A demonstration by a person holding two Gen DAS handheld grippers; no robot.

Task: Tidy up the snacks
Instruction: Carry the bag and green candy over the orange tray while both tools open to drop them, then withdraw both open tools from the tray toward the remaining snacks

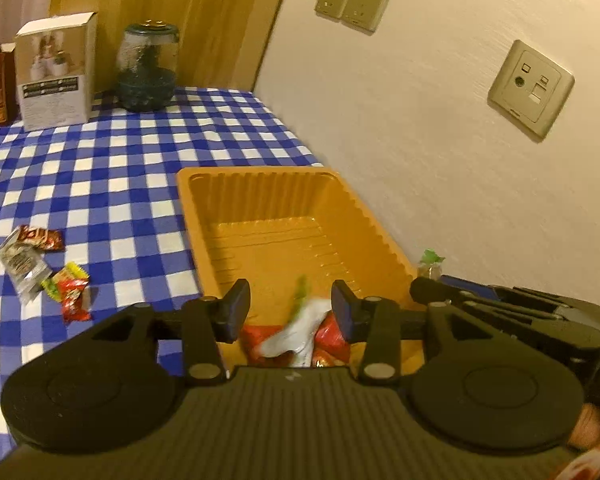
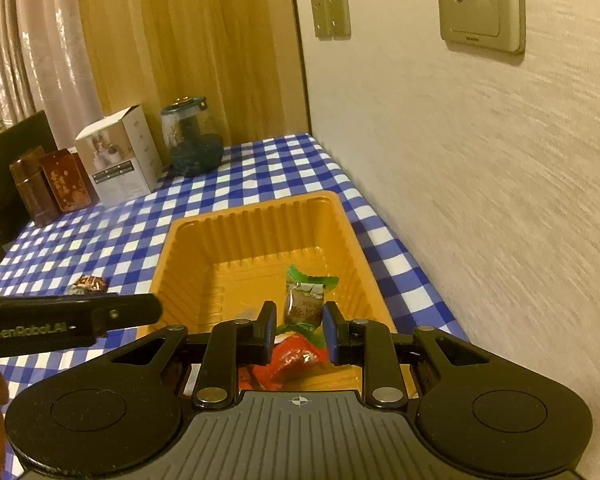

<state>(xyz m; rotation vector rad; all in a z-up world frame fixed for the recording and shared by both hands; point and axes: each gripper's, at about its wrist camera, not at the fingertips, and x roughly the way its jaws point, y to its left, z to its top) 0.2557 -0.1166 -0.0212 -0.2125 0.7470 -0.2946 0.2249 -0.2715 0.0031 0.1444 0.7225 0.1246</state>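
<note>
Two claws, the left claw point(image 1: 291, 307) and right claw point(image 2: 299, 327), hang spread over the ribbed orange plastic tray point(image 1: 204, 216), so next comes grabbing the shiny red candy packet point(image 1: 73, 294) from the desk point(image 1: 112, 176).

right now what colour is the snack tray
The snack tray is orange-yellow plastic with ribbed walls; the right wrist view shows it best.

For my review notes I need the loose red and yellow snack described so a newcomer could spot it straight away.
Start at the orange tray by the wall on the blue checked tablecloth. Left of it, in the left wrist view, lie three loose packets. The red and yellow snack is the nearest of them, brighter than the silvery packet beside it and the dark red packet beyond.
</note>
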